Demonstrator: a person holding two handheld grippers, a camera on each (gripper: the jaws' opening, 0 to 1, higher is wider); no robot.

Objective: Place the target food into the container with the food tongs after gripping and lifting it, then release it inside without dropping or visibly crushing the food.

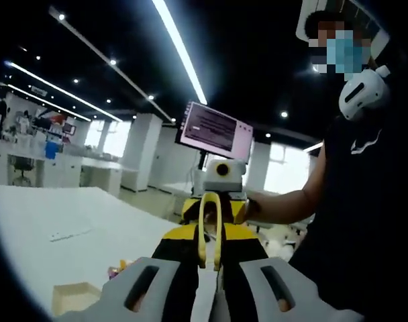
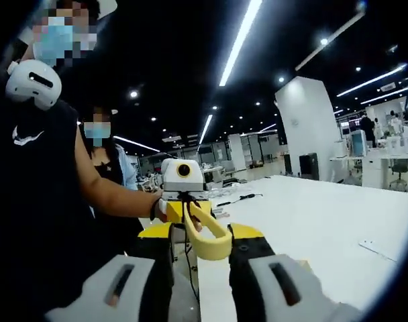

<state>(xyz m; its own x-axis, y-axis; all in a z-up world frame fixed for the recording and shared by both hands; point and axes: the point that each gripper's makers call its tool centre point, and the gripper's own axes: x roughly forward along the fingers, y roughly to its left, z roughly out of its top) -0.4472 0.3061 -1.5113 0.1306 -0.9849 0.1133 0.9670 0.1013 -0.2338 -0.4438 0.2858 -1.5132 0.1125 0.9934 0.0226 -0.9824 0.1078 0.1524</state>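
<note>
Your left gripper (image 1: pixel 209 268) sits low centre of its view, jaws pinched on the yellow food tongs (image 1: pixel 209 228), edge-on and pointing up. Your right gripper (image 2: pixel 211 258) clamps the tongs' looped end (image 2: pixel 207 238) low centre in the right gripper view. This looks like the pre-grasp step: no food is between the tips. Next, tilt down toward the small items (image 1: pixel 117 270) and container (image 1: pixel 76 295) lower left on the white table (image 1: pixel 49 208).

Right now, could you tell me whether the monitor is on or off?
On: the monitor shows a lit pinkish screen with lines of text.
</note>
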